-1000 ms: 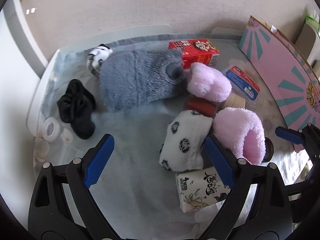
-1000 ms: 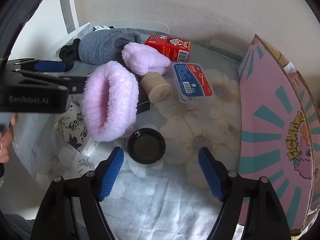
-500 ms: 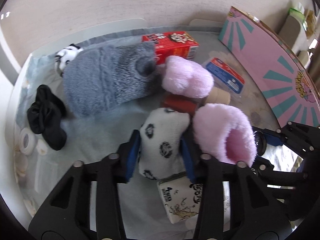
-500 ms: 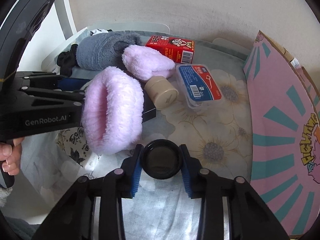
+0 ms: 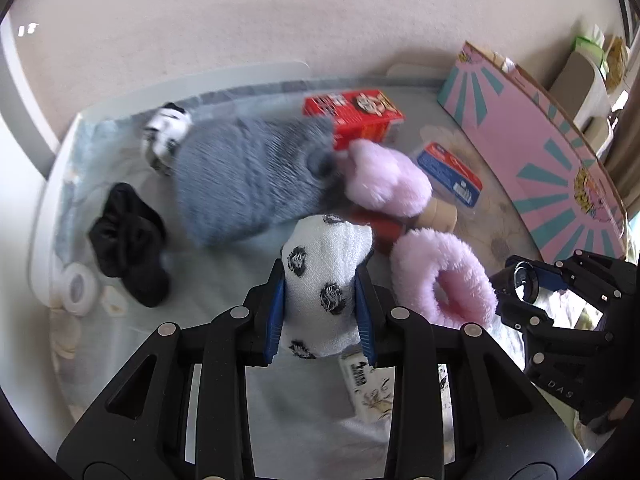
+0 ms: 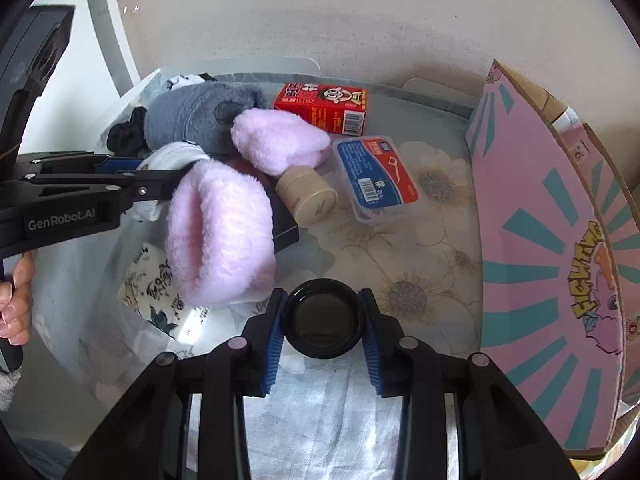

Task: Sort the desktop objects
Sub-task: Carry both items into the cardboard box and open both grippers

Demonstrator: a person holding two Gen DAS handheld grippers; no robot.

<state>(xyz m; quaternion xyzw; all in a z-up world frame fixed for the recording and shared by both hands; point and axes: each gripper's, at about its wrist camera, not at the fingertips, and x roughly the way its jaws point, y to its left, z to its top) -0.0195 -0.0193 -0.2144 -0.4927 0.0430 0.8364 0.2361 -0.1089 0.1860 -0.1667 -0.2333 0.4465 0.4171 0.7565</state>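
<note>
Since 1.0 s ago both tools have gone from open to clamped, and both loads now look lifted a little. Left tool [image 5: 320,320]: closed on the white spotted sock [image 5: 326,276], blue pads pressed into its lower half; the sock's long axis runs forward along the fingers toward 12 o'clock, its rounded end free above the table [image 5: 224,280]. Right tool [image 6: 323,334]: closed on the round black lid [image 6: 323,318], gripped across its width, open face to the camera.

The pink box [image 6: 548,248] stands on edge at 2–3 o'clock from the right tool, near; from the left tool it lies well apart, with the pink fuzzy slipper [image 5: 442,278] and the right tool between. Judgement: the right hand is nearer the box. Second pink slipper [image 6: 280,142], grey fuzzy slipper [image 5: 248,184] and red carton [image 6: 326,108] sit at 11–12 o'clock. Left tool is held roughly level, seen side-on from the right wrist.
</note>
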